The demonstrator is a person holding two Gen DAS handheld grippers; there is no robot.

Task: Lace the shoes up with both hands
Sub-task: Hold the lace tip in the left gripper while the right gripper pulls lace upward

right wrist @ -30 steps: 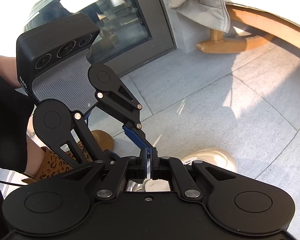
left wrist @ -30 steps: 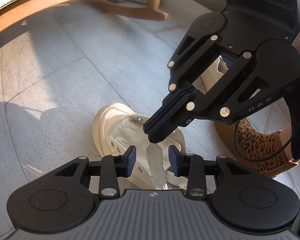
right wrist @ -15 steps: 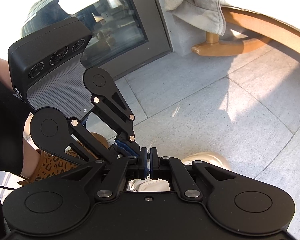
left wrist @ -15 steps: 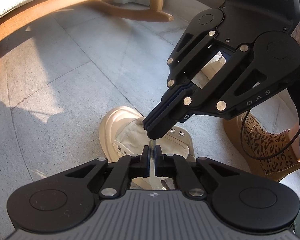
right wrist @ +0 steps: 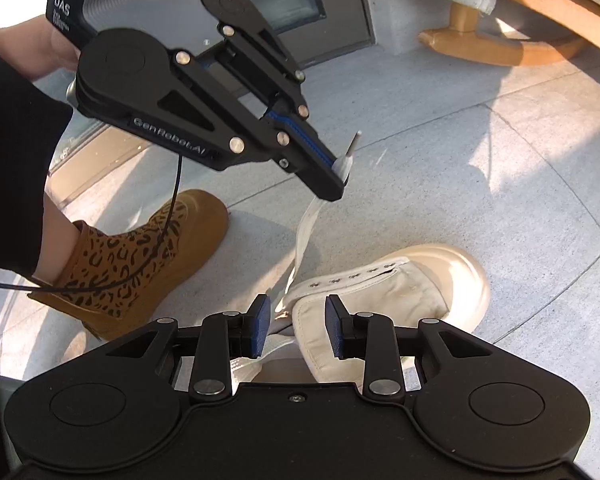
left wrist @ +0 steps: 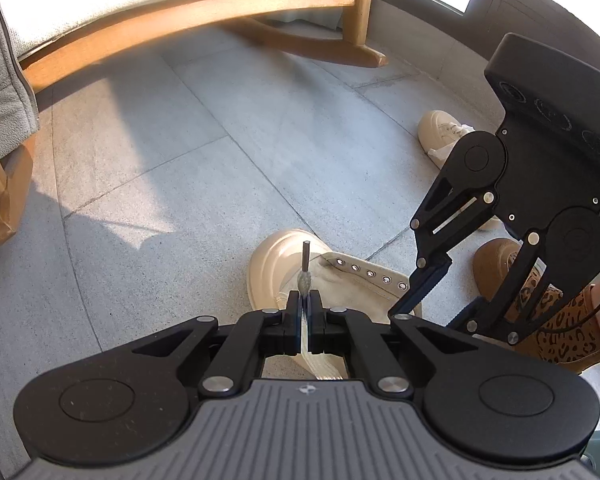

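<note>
here, lace tip points up from shoe.

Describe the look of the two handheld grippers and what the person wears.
Both grippers, left and right, are matte black linkages with silver rivets, round pivot housings and blue ribbed fingers. The left shows white "GenRobot.AI" and "DAS" lettering and a thin black cable. The person wears a black sleeve and leopard-print tan boots.
</note>
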